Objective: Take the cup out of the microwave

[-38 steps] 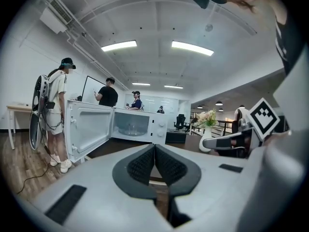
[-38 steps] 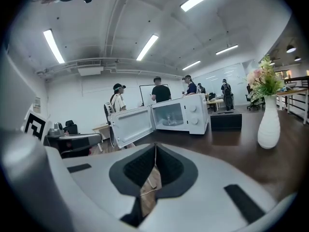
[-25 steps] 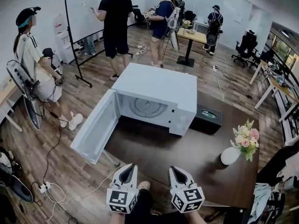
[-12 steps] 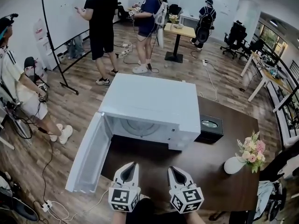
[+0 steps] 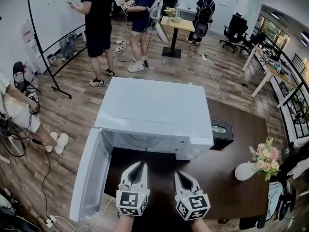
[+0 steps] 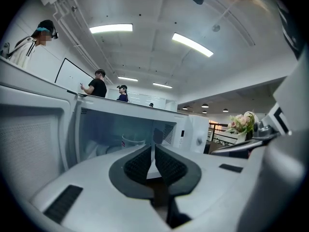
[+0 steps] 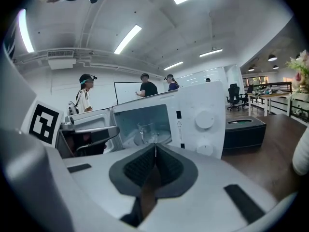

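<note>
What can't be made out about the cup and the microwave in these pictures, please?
Right gripper view: the cup is too small and clear to tell whether it holds anything.
Same view: the flowers are cut off at the edge.
Left gripper view: the cup's lower part is hidden behind the left gripper.
Head view: the top of the microwave hides its inside and the cup.

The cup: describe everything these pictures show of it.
The cup is a clear tumbler that looks like glass and appears empty. It stands upright inside the microwave, near the middle of the cavity, and is seen through the open door. Nothing touches it except the surface under it. In the left gripper view only its rim and upper wall show. The head view does not show it, because the microwave's top covers it. Whether it has a handle cannot be told.
</note>
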`<state>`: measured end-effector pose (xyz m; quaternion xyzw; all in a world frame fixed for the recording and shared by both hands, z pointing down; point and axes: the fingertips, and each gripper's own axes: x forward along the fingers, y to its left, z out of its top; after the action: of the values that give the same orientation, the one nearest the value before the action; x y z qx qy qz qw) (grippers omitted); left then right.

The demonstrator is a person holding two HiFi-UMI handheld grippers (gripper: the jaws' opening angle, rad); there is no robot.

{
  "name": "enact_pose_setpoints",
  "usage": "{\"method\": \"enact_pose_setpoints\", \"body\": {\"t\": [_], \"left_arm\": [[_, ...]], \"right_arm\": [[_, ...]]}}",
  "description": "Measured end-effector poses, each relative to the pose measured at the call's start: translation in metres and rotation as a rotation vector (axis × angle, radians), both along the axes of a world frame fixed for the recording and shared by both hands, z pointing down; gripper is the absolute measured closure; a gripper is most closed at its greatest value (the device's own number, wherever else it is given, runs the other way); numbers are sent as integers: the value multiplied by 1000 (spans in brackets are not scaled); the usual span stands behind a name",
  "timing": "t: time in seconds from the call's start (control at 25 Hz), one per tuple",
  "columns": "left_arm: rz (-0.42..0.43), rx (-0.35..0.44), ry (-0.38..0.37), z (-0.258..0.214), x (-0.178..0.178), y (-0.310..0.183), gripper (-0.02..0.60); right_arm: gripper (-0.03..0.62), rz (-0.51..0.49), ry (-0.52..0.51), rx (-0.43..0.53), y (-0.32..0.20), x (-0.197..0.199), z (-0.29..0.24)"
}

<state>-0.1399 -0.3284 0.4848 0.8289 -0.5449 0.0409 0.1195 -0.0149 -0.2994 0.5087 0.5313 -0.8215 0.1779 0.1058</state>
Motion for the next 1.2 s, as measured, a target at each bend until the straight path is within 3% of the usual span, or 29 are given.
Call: {"method": "enact_pose_setpoints", "body": {"t": [0.36,0.4,0.48,0.68,0.92,1.2], "left_arm": [[-96,8,-2,3,-2,-44,573],[-101,6,1,4,-2,-47,554],[-102,6,9,7,2,-54,431],[-168,63,15,7,7,-75,239],[-263,18,-3,26,0,-100,186],[-290,-37,-48,51,-8,-131,172]], "right_arm": [[600,-2,18,-34,-4,-4,10],[600,-6,19,-36,-5,-3,11],[600,-11,21,-43,-4,-1,14],[600,-6,20,-65,-3,10,19],[600,-7,25,-80,-5,18,24],[600,-9,37,-110,-5,19,32]]}}
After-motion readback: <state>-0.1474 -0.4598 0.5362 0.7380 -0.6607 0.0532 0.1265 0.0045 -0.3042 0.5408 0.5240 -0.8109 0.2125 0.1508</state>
